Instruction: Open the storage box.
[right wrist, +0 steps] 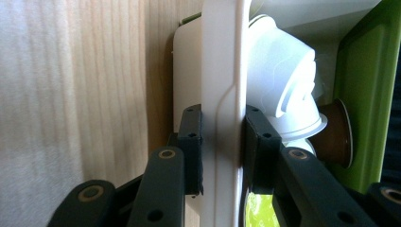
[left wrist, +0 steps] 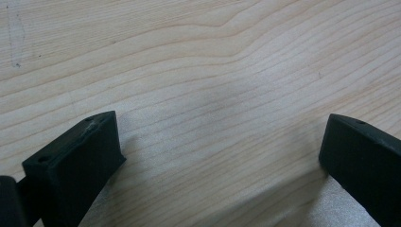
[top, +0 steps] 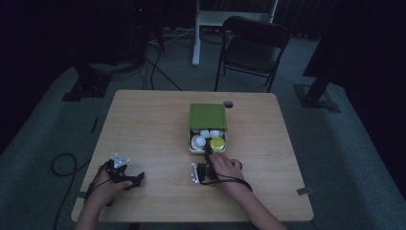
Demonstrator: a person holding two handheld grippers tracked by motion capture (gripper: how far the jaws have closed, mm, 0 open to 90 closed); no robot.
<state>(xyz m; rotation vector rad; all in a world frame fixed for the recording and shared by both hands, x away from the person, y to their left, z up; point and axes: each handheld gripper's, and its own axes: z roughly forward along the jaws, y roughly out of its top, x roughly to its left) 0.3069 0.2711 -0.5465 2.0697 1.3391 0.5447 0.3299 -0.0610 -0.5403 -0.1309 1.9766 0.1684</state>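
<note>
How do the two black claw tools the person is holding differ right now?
The left gripper has its jaws spread wide with bare wooden table between them, while the right gripper is clamped on the white wall of the container. The left one sits far from the container near the table's front corner; the right one is at its near edge. Both have black jaws and are hand-held.

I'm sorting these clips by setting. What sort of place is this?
Probably a dim lab or recording room: a light wooden table on grey carpet, a black folding chair, cables trailing across the floor, and dark stands beside it.
</note>
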